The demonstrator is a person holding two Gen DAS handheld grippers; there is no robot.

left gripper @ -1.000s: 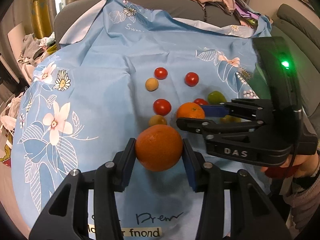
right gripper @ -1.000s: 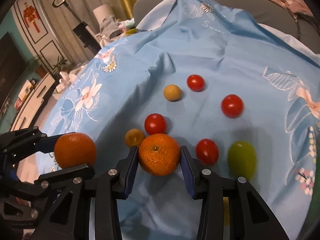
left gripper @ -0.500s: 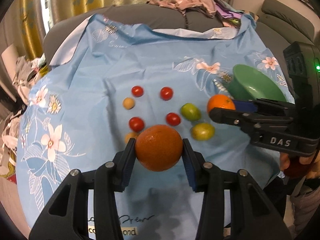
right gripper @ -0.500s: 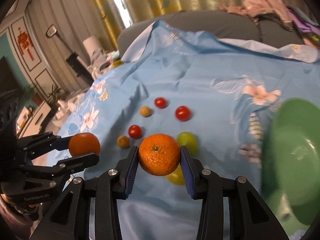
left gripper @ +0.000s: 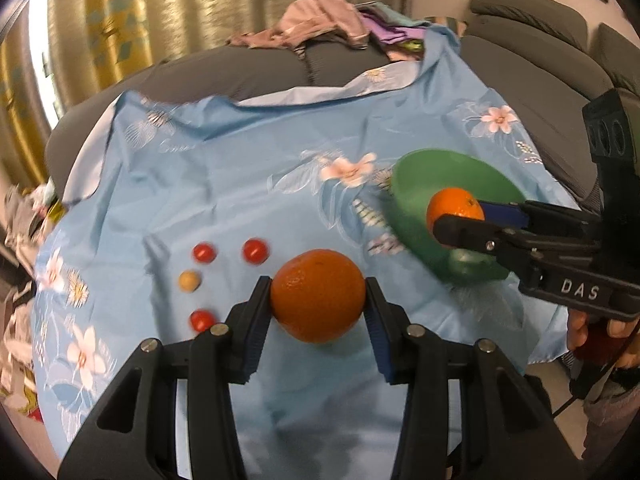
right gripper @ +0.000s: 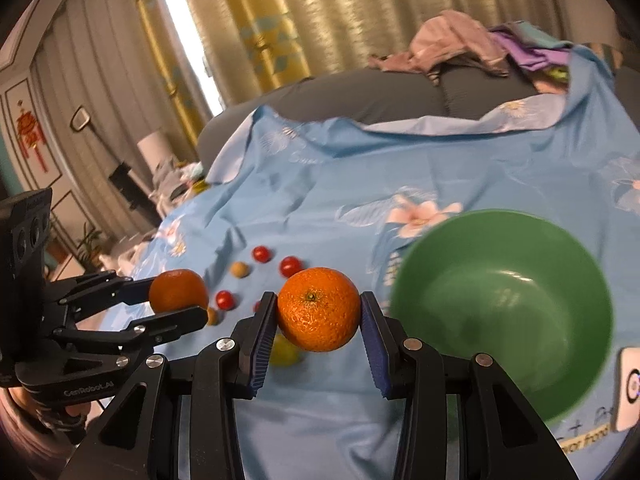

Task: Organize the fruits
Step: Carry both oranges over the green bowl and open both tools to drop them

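Observation:
My left gripper [left gripper: 318, 296] is shut on a large orange [left gripper: 318, 294] and holds it above the blue flowered cloth [left gripper: 240, 184]. My right gripper [right gripper: 319, 310] is shut on a second orange [right gripper: 319, 308], held just left of the green bowl [right gripper: 504, 312]. In the left wrist view that orange [left gripper: 454, 208] hangs in front of the bowl [left gripper: 452, 184]. The left gripper with its orange [right gripper: 178, 290] shows at the left of the right wrist view. The bowl looks empty.
Red tomatoes [left gripper: 255, 251] [left gripper: 205, 253] [left gripper: 201, 320] and a small tan fruit [left gripper: 189, 281] lie on the cloth. A yellow-green fruit [right gripper: 285, 354] lies under my right gripper. A grey sofa [left gripper: 520, 80] with a clothes pile [left gripper: 320, 24] stands behind.
Both grippers have risen and swung right with their oranges. The right orange has moved from beside the bowl to in front of it; the bowl now fills more of the right view.

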